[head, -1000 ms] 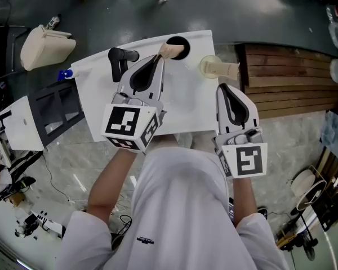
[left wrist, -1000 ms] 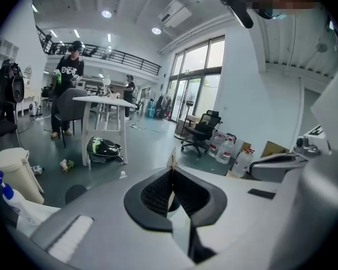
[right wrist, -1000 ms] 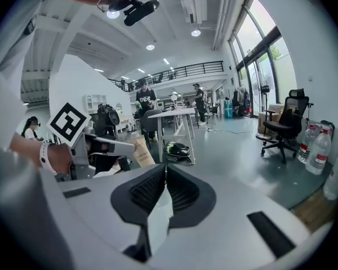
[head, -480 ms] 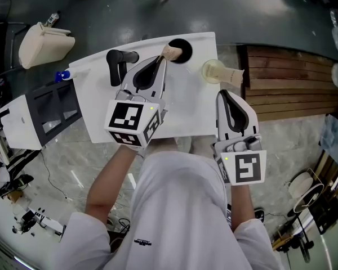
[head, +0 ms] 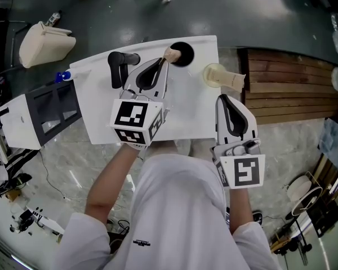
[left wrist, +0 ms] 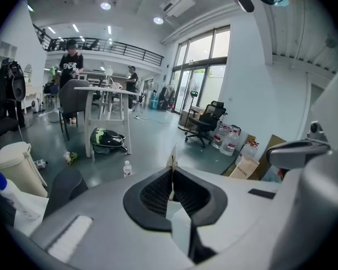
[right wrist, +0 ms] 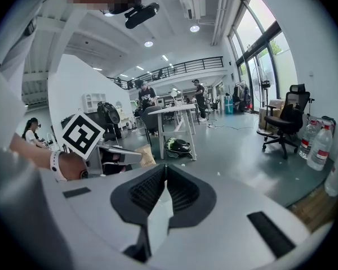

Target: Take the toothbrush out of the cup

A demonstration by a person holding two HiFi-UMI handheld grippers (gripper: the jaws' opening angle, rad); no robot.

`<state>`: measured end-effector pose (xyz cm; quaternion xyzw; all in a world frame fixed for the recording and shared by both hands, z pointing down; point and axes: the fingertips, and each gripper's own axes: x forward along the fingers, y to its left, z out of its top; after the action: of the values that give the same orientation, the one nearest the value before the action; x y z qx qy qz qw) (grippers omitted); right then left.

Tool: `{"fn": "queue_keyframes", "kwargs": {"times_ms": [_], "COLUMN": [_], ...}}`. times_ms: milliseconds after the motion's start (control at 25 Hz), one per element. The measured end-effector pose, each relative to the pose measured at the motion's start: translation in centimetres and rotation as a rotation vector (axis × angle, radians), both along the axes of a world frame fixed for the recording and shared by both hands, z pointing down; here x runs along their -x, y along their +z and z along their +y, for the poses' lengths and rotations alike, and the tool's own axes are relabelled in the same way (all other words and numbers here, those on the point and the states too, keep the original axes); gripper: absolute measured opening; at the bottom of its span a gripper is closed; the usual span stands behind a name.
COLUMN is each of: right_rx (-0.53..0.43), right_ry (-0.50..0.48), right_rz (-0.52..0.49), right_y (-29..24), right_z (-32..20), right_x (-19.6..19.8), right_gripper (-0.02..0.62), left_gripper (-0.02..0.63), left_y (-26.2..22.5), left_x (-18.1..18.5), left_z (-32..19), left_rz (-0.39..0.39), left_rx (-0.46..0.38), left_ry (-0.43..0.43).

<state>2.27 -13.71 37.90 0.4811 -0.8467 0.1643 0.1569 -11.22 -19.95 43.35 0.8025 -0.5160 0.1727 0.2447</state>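
- Head view: a white tabletop (head: 191, 106) is recorded. It carries a black cup (head: 183, 54) near its far edge, a black hair dryer (head: 119, 65) to the cup's left, and a pale container (head: 221, 76) lying on its side at the right edge.
- Head view: the left claw (head: 164, 62) is held just beside the cup's left rim. A tan toothbrush (head: 170, 53) is seen at its tips, overlapping that rim. Whether the lower end is inside the cup cannot be told.
- Head view: the right claw (head: 223, 98) is held at the tabletop's right edge, near the pale container and well apart from the cup.
- Left gripper view: the left claw (left wrist: 173, 170) is clenched on the toothbrush (left wrist: 172, 155). A thin pale strip is pinched between the ribbed pads, and a short end stands above the tips.
- Right gripper view: the right claw (right wrist: 165, 167) is clenched, with nothing between its pads.
- Hazard, as judged: the toothbrush is gripped only at the extreme tips. It could pivot or slip out if it is dragged against the rim.
- Hazard, as judged: the cup is not steadied by anything. A sideways pull could tip it or push it towards the far edge close by.
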Motion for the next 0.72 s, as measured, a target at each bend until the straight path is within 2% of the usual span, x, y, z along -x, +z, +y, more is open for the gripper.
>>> {"fn": "queue_keyframes", "kwargs": {"times_ms": [240,400,720], "right_rx": [-0.006,-0.011,-0.028], "right_ry": [0.003,0.003,-0.001], "right_rz": [0.0,-0.001,-0.013], "right_y": [-0.2,-0.3,-1.1], "right_z": [0.1,0.3,0.9], "right_x": [-0.2,-0.4,-0.2], "right_gripper": [0.012,0.012,0.012], "left_gripper": [0.014,0.098,0.1], "left_y": [0.0,0.0,-2.0], "left_x": [0.0,0.2,0.9], "left_z": [-0.2,0.1,1.3], "left_rz": [-0.003,-0.015,-0.022], "left_rx": [-0.005,-0.005,-0.04], "left_ry": [-0.003,-0.01,-0.032]}}
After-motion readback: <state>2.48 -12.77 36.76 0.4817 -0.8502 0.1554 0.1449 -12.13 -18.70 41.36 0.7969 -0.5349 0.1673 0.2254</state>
